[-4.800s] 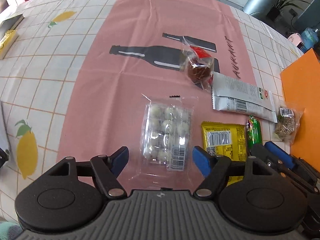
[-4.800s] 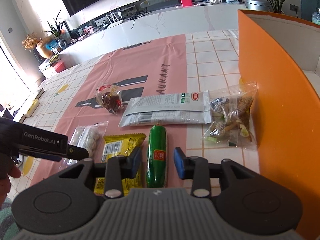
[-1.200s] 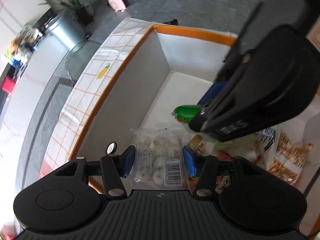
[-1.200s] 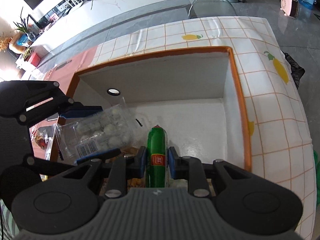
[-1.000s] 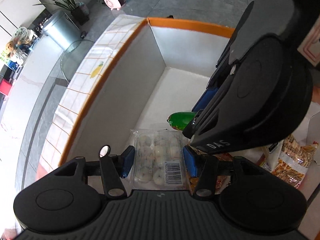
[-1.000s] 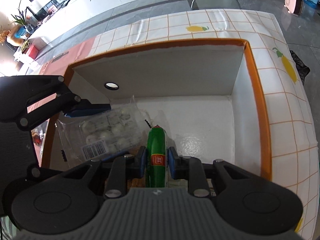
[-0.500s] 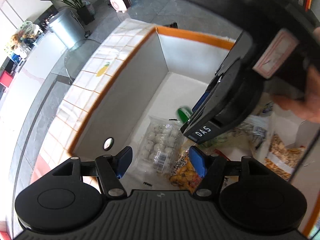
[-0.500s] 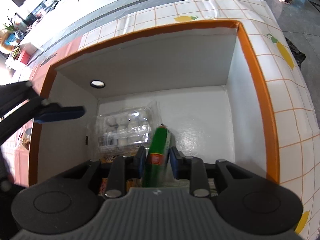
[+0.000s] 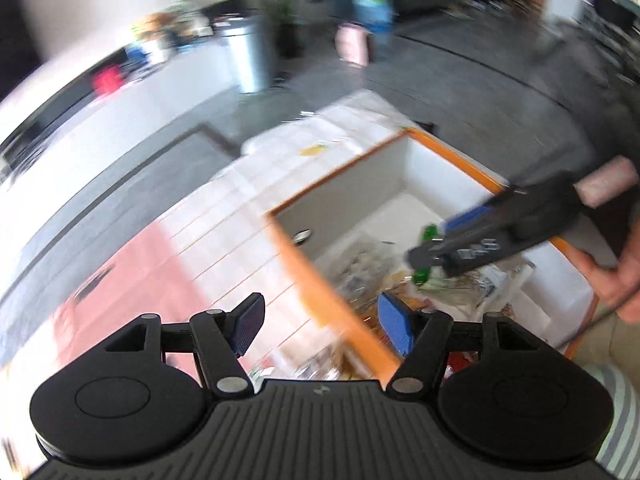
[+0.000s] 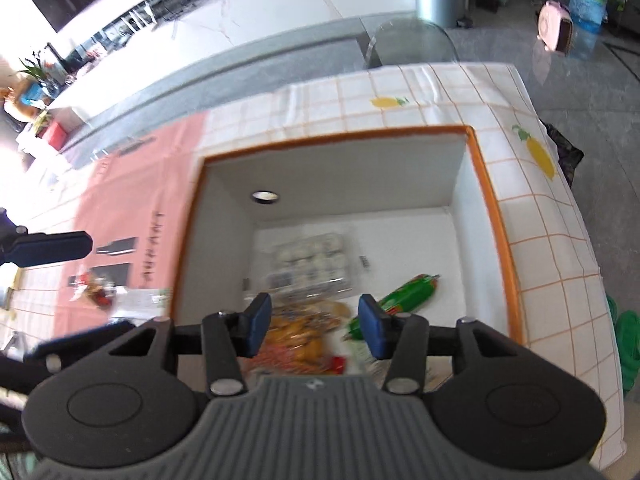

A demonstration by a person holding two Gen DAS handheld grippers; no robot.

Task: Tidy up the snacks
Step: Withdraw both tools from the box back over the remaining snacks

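Dropping done: clear egg pack [image 10: 310,258] and green sausage [image 10: 404,294] lie in orange box [image 10: 486,184] beyond right gripper [image 10: 314,330], jaws just opening, empty; left gripper [image 9: 320,330] spread, empty; tablecloth snacks [image 10: 94,290] remain.

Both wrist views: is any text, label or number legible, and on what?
None reads clearly.
Dark vertical lettering on the pink tablecloth panel: blurred.
White barcode label on the clear pack of white round sweets: blurred.
Red label on the green sausage-shaped snack: unreadable.
White marking on the right gripper: smeared.
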